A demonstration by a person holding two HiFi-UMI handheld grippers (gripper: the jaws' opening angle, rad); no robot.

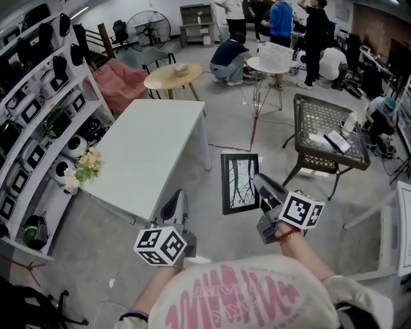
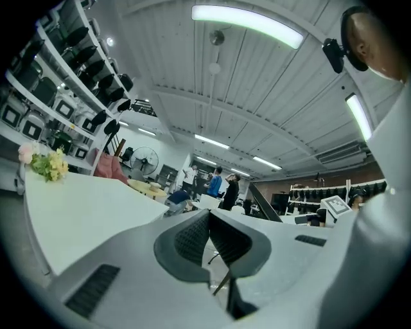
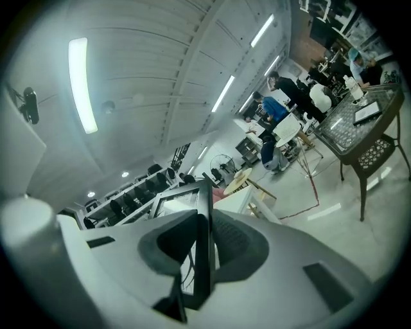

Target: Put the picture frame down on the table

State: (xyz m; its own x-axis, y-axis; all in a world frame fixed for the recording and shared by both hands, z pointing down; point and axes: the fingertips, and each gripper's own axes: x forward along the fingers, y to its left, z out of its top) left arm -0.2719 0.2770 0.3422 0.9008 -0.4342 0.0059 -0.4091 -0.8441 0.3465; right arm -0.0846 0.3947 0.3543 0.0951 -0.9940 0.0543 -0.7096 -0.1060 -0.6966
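Grey floor (image 1: 231, 103), wall shelving (image 1: 32, 109), fan (image 1: 148, 29)

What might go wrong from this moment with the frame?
1. The right gripper pinches the black-rimmed picture frame by one edge, over the floor; it may swivel or slip.
2. The white rectangular table lies to its left; released too early, the frame could catch the table's edge and tip off.

Flowers (image 1: 85, 168) beside wall shelves (image 1: 32, 109), round wooden table (image 1: 173, 77), dark mesh table (image 1: 327, 132), standing fan (image 1: 149, 29), people (image 1: 280, 19) beyond
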